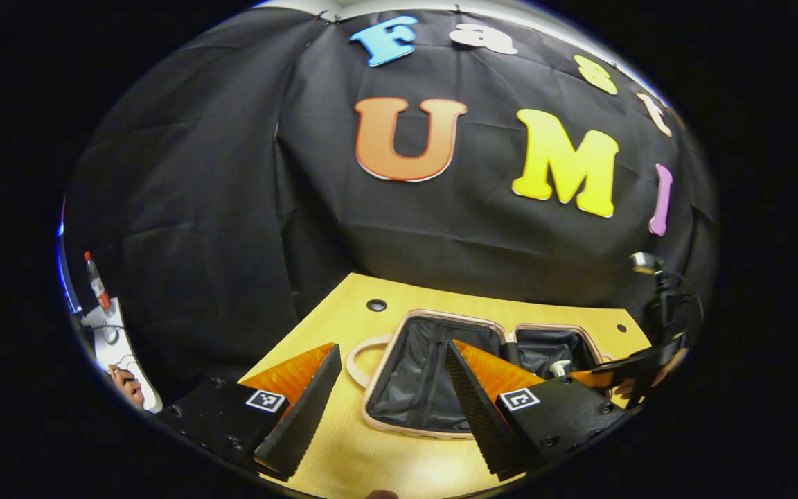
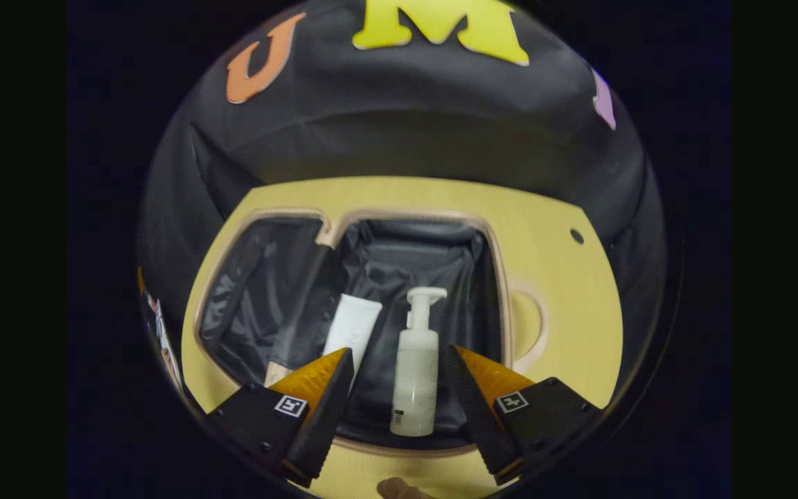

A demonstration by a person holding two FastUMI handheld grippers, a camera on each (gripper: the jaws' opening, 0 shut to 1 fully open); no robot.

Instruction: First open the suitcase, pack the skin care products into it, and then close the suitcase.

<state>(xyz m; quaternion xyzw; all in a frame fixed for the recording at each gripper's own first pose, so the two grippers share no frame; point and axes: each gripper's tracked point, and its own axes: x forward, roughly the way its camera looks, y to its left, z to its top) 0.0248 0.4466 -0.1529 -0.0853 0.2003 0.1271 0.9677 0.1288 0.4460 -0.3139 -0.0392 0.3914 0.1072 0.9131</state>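
Observation:
The suitcase lies open on the wooden table, both dark-lined halves facing up. My left gripper hovers open over the table in front of the left half, holding nothing. In the right gripper view, a white pump bottle lies in the right half of the suitcase, with a white tube beside it near the hinge. My right gripper is open above the bottle, its fingers standing clear on either side. In the left gripper view, the pump head shows and the right gripper hangs over that half.
The suitcase handle sticks out on the bare table. Cable holes mark the tabletop near the far edge. A dark stand rises at the right. Far left, a red-capped bottle stands on a white desk by a hand.

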